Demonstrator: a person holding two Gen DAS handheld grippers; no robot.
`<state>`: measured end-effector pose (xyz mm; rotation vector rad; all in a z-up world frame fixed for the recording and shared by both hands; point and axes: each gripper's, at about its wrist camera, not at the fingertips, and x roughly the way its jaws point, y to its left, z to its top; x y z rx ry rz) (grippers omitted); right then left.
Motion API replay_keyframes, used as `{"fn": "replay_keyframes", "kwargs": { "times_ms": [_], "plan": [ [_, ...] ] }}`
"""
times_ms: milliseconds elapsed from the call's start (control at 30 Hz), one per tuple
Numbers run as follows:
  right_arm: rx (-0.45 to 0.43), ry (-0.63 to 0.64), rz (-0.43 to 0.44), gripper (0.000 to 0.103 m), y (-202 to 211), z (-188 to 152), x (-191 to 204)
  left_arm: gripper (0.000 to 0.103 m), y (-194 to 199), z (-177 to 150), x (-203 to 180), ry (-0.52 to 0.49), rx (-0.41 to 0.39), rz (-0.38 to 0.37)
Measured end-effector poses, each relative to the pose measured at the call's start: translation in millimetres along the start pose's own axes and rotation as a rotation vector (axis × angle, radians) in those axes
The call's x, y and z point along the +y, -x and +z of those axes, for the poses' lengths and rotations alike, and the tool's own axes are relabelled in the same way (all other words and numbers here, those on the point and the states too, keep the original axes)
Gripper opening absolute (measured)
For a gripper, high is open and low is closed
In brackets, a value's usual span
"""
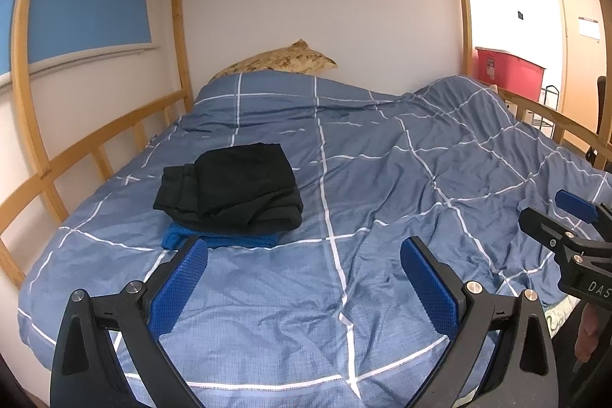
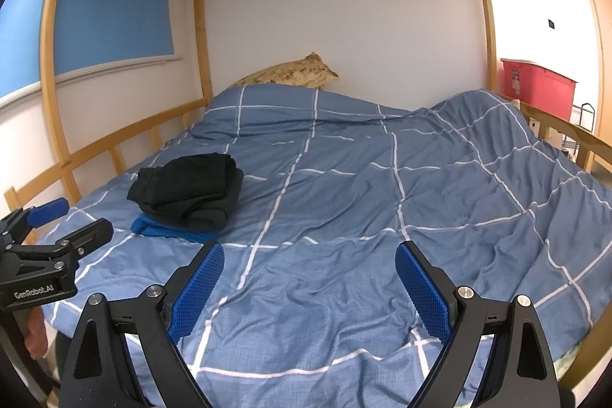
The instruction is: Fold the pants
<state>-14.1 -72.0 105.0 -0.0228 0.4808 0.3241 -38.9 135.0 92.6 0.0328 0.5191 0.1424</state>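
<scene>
Folded black pants (image 1: 233, 190) lie on top of a folded blue garment (image 1: 218, 239) on the left part of the bed; the pants also show in the right wrist view (image 2: 189, 192), over the blue garment (image 2: 168, 230). My left gripper (image 1: 304, 255) is open and empty, held above the duvet just in front of the pile. My right gripper (image 2: 310, 260) is open and empty, to the right of the pile. Each gripper shows at the edge of the other's view, the right gripper (image 1: 566, 213) and the left gripper (image 2: 65, 220).
A blue duvet (image 1: 382, 178) with white grid lines covers the bed, bunched up at the right. A patterned pillow (image 1: 283, 60) lies at the head. Wooden rails (image 1: 95, 148) run along the left and right sides, slats overhead. A red bin (image 1: 508, 69) stands beyond the bed.
</scene>
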Motion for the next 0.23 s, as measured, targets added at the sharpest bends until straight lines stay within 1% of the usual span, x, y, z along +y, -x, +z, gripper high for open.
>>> {"fn": "replay_keyframes", "kwargs": {
  "times_ms": [233],
  "plan": [
    [0.002, 0.001, 0.003, 0.092, 0.1, 0.8, 0.3, 0.102, 0.7, -0.2, 0.4, 0.005, -0.001, -0.003]
  ]
}}
